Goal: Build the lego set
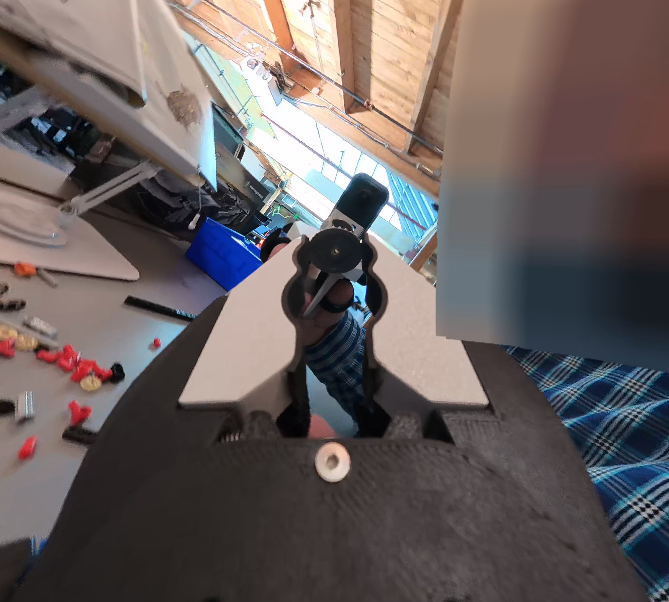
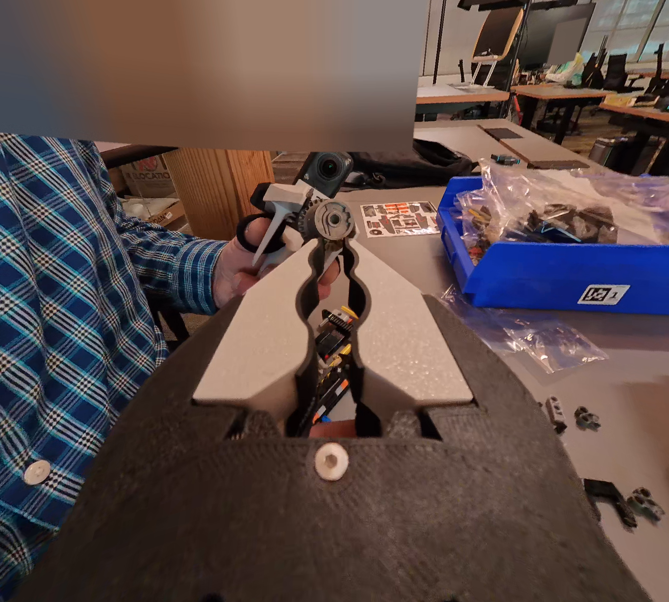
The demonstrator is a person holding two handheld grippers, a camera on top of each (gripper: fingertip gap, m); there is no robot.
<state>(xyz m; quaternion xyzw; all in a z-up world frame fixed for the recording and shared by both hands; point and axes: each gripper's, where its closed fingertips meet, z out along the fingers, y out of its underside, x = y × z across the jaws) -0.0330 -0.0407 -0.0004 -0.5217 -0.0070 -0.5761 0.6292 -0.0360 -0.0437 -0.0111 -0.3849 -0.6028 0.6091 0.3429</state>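
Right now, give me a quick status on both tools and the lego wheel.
Left tool shut on black wheel. Right tool shut on same wheel, hub side facing camera. Both tools raised above table. Nothing in between.

Left gripper (image 1: pixel 335 253) and right gripper (image 2: pixel 331 222) raised tip to tip, jaws closed on something round.

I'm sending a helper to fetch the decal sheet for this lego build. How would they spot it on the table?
Start at the blue bin holding clear plastic bags of parts on the grey table. Just beside the bin's near end, farther along the table from the right gripper, lies the sticker sheet. It is the only flat white sheet there, printed with black and orange shapes.
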